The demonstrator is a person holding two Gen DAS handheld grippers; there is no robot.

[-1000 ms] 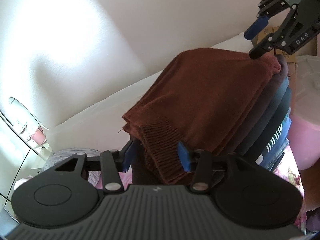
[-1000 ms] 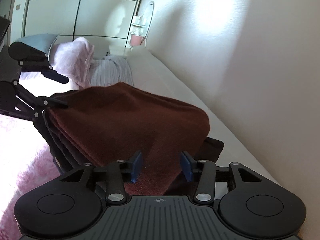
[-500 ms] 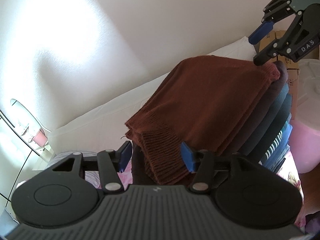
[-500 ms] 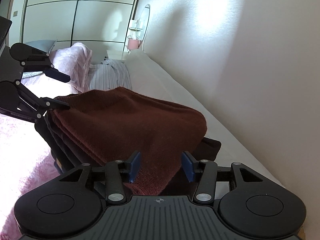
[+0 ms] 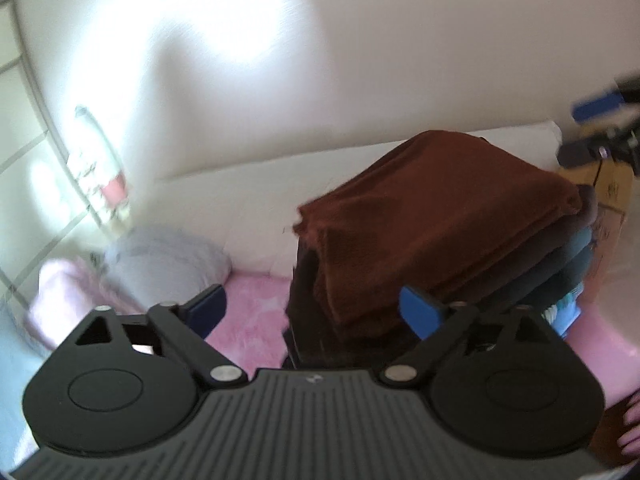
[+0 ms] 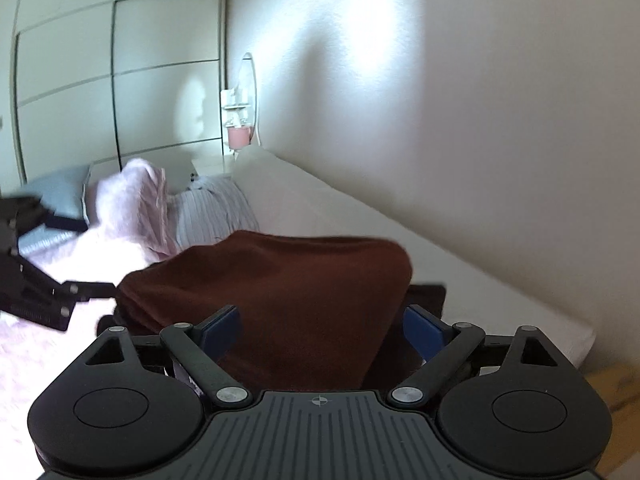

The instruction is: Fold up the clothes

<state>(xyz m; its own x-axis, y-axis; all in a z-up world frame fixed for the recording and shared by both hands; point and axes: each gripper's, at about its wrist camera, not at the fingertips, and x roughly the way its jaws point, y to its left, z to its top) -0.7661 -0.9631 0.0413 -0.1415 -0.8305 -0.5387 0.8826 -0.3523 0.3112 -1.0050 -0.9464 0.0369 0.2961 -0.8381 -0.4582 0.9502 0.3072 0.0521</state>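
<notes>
A folded brown knitted sweater (image 5: 440, 216) lies on top of a stack of folded dark clothes (image 5: 560, 272) on the bed. My left gripper (image 5: 314, 312) is at one end of the stack, its jaws opening wide. The cloth's edge lies between the blue pads (image 5: 420, 312), which do not press on it. My right gripper (image 6: 324, 328) is at the opposite end of the sweater (image 6: 280, 280). Its jaws are opening too, clear of the cloth. Each gripper shows in the other's view, blurred: the right gripper (image 5: 588, 128) and the left gripper (image 6: 76, 256).
A pink fluffy blanket (image 5: 256, 320) covers the bed. A grey striped pillow (image 6: 216, 212) and a pink throw (image 6: 132, 204) lie at its head. A white bolster (image 6: 360, 232) runs along the wall. A cardboard box (image 5: 612, 188) stands behind the stack, wardrobe doors (image 6: 120, 92) beyond the bed.
Both grippers, which were closed on the sweater's two ends, have spread wide and let it go. Both have drawn back a little and rolled, so the views are tilted differently.
</notes>
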